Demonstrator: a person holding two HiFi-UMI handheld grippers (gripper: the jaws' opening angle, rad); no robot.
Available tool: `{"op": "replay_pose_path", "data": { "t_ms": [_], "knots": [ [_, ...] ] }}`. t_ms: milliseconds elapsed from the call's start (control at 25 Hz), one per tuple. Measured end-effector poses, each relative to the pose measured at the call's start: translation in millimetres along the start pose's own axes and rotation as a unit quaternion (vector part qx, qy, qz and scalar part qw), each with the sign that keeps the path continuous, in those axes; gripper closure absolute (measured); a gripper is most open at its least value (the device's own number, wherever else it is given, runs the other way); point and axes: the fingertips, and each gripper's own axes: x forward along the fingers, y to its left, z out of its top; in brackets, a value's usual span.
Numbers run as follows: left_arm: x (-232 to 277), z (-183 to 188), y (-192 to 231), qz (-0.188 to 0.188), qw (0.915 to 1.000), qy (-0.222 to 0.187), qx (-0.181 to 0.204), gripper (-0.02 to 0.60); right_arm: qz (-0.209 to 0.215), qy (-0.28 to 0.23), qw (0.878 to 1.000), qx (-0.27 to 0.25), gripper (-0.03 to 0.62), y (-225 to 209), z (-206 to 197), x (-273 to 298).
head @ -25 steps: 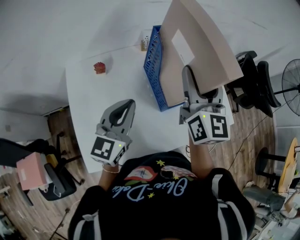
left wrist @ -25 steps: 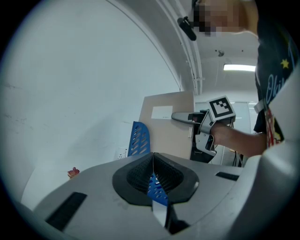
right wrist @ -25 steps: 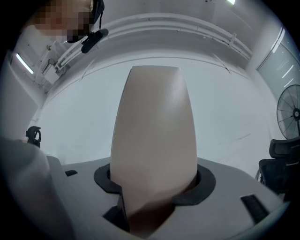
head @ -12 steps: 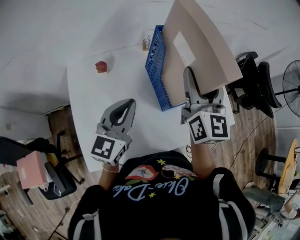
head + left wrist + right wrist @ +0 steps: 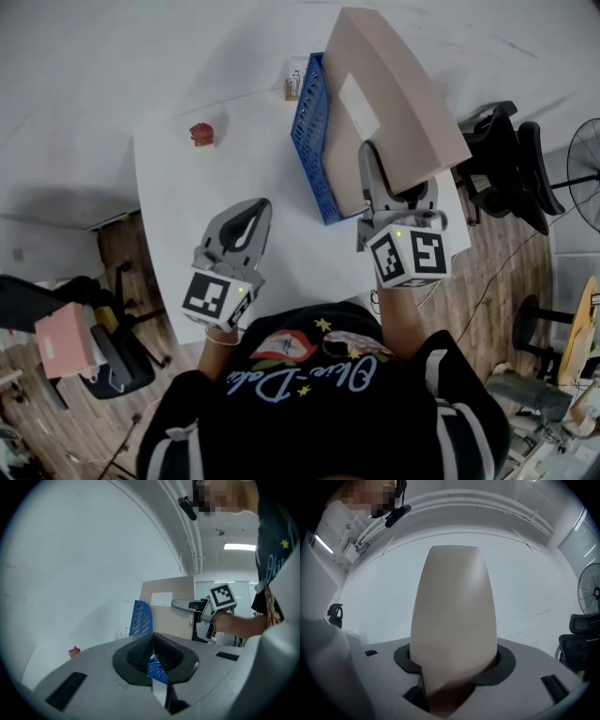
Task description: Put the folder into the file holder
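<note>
A thick beige folder (image 5: 398, 108) with a white label stands tilted over the right side of the blue file holder (image 5: 309, 141) on the white table (image 5: 216, 187). My right gripper (image 5: 394, 176) is shut on the folder's near edge, with one finger (image 5: 366, 169) along its labelled face. In the right gripper view the folder (image 5: 454, 616) rises from between the jaws of my right gripper (image 5: 454, 670) and fills the middle. My left gripper (image 5: 249, 211) hovers shut and empty over the table's front left. The left gripper view shows my left gripper (image 5: 153, 654), the holder (image 5: 142, 618) and the folder (image 5: 164, 613).
A small red object (image 5: 201, 133) lies at the table's far left, and a small white item (image 5: 294, 84) sits behind the holder. Black office chairs (image 5: 506, 150) and a fan (image 5: 586, 169) stand to the right of the table. A chair with a pink box (image 5: 61, 342) is at the lower left.
The right gripper and the folder have shifted slightly left, toward the file holder. The left gripper has not moved.
</note>
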Motion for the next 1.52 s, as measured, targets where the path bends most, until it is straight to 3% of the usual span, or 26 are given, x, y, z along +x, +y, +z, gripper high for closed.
{"op": "replay_pose_path", "data": {
  "t_ms": [1520],
  "knots": [
    [-2,-4,6,0.014,0.9999,0.003,-0.003,0.577,0.013,0.020,1.000,-0.017,0.338,7,-46,-3]
  ]
}}
